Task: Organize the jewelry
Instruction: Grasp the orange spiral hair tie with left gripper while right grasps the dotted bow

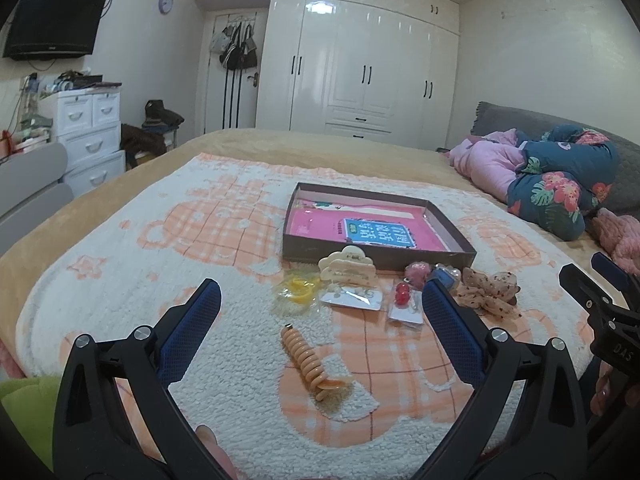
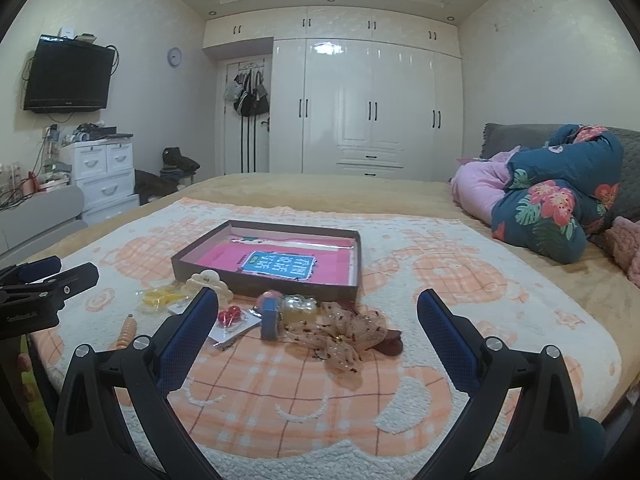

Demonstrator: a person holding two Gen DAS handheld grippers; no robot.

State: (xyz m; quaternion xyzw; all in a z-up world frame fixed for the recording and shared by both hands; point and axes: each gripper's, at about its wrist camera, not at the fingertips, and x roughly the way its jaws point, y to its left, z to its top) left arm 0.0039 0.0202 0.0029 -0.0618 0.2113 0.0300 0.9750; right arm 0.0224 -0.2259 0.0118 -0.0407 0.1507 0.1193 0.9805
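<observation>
Jewelry and hair pieces lie on a white-and-orange blanket (image 1: 120, 280) in front of a shallow brown box (image 1: 460, 242) lined pink. An orange spiral hair tie (image 1: 310, 360) lies between the fingers of my open left gripper (image 1: 320, 292), nearest to me. Beyond it are a yellow piece in a clear bag (image 1: 298, 290), a cream hair claw (image 1: 347, 268), an earring card (image 1: 352, 298) and red bead earrings (image 1: 402, 294). My right gripper (image 2: 318, 300) is open above a brown dotted bow (image 2: 340, 332), with a small blue piece (image 2: 270, 316) to the bow's left. Neither gripper holds anything.
The blanket covers a tan bed. A rolled floral quilt (image 2: 552, 208) and pink bedding (image 2: 476, 192) sit at the right. White drawers (image 2: 104, 176), a wall TV (image 2: 68, 76) and a white wardrobe (image 2: 368, 108) stand beyond. A hand (image 1: 212, 444) shows below the left gripper.
</observation>
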